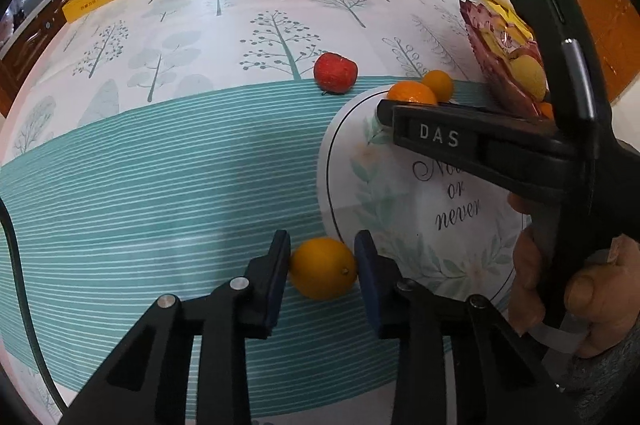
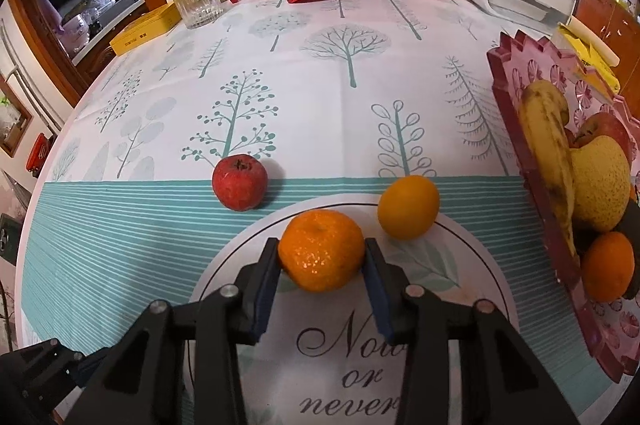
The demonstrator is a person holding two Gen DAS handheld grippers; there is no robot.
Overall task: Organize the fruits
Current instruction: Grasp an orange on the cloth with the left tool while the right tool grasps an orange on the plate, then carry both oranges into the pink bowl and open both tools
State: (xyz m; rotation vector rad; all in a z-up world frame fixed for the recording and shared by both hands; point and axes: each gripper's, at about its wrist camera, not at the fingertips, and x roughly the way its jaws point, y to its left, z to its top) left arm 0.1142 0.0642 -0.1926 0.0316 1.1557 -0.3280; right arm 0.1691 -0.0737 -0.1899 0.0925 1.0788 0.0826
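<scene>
Between my right gripper (image 2: 322, 257) pads sits the mandarin (image 2: 321, 250), gripped; tray (image 2: 516, 129) lies right. Left gripper (image 1: 322, 265) brackets the orange (image 1: 323, 268), contact unclear.

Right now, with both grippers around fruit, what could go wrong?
The left gripper has only one pad touching the orange, so it could roll away. The mandarin is soft; the right gripper might squash it. The pink tray already holds a banana, so adding fruit may knock some out.
</scene>
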